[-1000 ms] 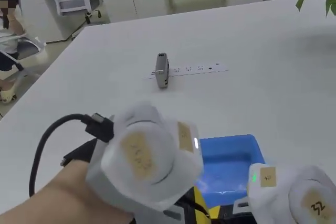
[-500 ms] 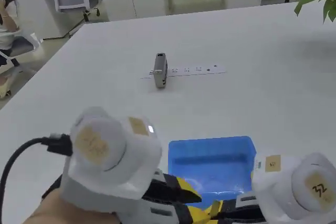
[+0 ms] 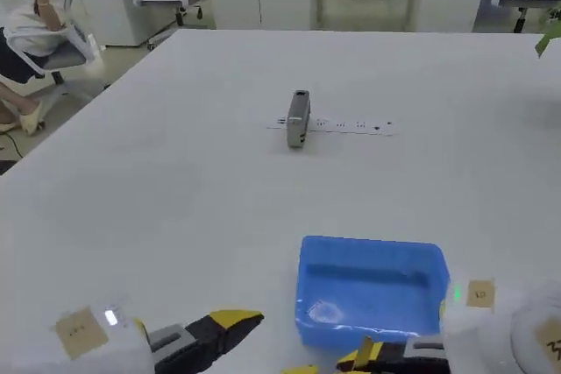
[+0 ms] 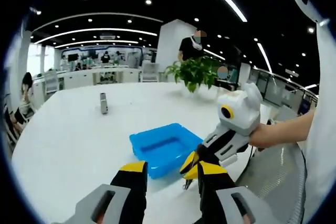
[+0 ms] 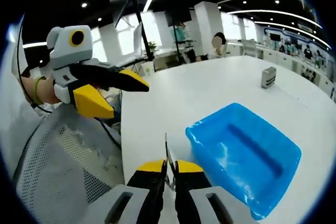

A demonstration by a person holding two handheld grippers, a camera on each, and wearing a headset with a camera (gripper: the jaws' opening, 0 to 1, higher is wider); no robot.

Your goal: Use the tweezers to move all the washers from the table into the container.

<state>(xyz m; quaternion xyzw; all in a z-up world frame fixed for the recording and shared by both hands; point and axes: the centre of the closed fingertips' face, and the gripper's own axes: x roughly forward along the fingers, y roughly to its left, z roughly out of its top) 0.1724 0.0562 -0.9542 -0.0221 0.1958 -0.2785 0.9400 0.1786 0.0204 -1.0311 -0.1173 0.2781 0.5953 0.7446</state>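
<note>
Counter stock as I see it:
1. Blue container [image 3: 372, 244], standing on the white counter [image 3: 175, 199] close to both grippers.
2. Tweezers [image 5: 166, 150], clamped between the closed jaws of my right gripper [image 5: 169, 170], tips poking out ahead, just beside the container's near corner.
3. Left gripper [image 4: 172, 167], jaws apart, near the container.
4. Power strip [image 3: 346, 125] with a grey adapter [image 3: 298, 118], well beyond the container.

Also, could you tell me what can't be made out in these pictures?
Washers: too small to pick out on the white table in the head view.
Container floor: a blurred pale patch in the head view; glare or washers, cannot tell.
Tweezers tip: too thin in the right gripper view to show whether it holds anything.
Right tool: mostly cut off by the head view's bottom edge.
</note>
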